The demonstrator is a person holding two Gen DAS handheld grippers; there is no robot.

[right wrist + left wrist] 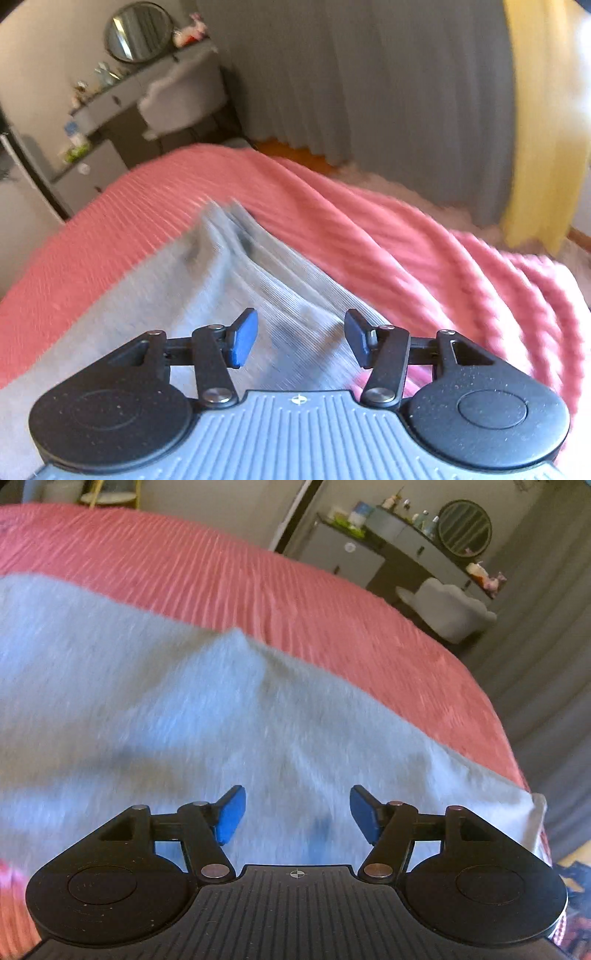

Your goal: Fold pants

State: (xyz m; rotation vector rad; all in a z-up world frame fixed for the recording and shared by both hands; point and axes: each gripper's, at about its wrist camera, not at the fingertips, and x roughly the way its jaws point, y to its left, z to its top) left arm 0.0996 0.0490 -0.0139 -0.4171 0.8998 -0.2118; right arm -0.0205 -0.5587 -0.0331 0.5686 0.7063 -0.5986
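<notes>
Light grey pants (184, 709) lie spread on a pink ribbed bedspread (258, 579). In the left wrist view they fill the middle and near part of the frame, with a raised fold near the centre. My left gripper (297, 814) is open and empty just above the grey fabric. In the right wrist view the pants (207, 288) run away from me to a ribbed end with stacked layers. My right gripper (301, 338) is open and empty over that fabric, near its right edge.
The bedspread (406, 251) bunches in thick folds to the right. Beyond the bed stand a grey dresser (417, 546) with a round mirror (464, 528), a pale chair (448, 609), grey curtains (369, 81) and a yellow curtain (539, 129).
</notes>
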